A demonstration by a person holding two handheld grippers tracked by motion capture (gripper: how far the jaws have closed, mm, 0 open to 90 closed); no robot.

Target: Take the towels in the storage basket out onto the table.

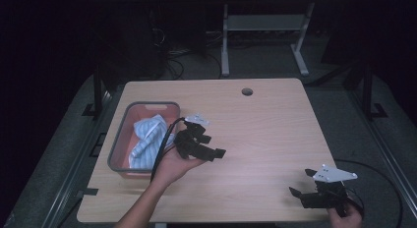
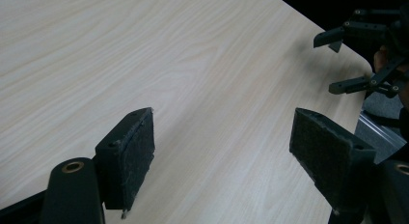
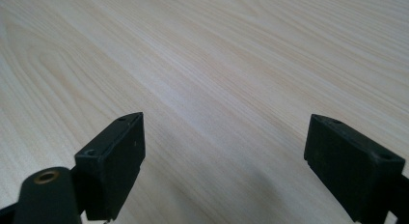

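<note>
A grey-rimmed pink bin (image 1: 146, 106) stands on the left part of the wooden table (image 1: 270, 120). In it lies a blue-and-white striped cloth (image 1: 145, 139). A hand holds my left gripper (image 1: 215, 145) just right of the bin, jaws pointing right. In the left gripper view this gripper (image 2: 224, 125) is open over bare wood, nothing between its pads. My right gripper (image 1: 301, 182) is near the table's front right corner with its jaws pointing left. It is open over bare wood in the right gripper view (image 3: 224, 120). The left gripper view shows it (image 2: 327, 64) farther off, jaws apart.
A round cable hole (image 1: 247, 92) is near the table's far edge. The left gripper's black cable (image 1: 164, 142) runs over the bin's right rim. Behind the table stands another desk's white frame (image 1: 265, 36) on a dark floor. Bare wood lies between the two grippers.
</note>
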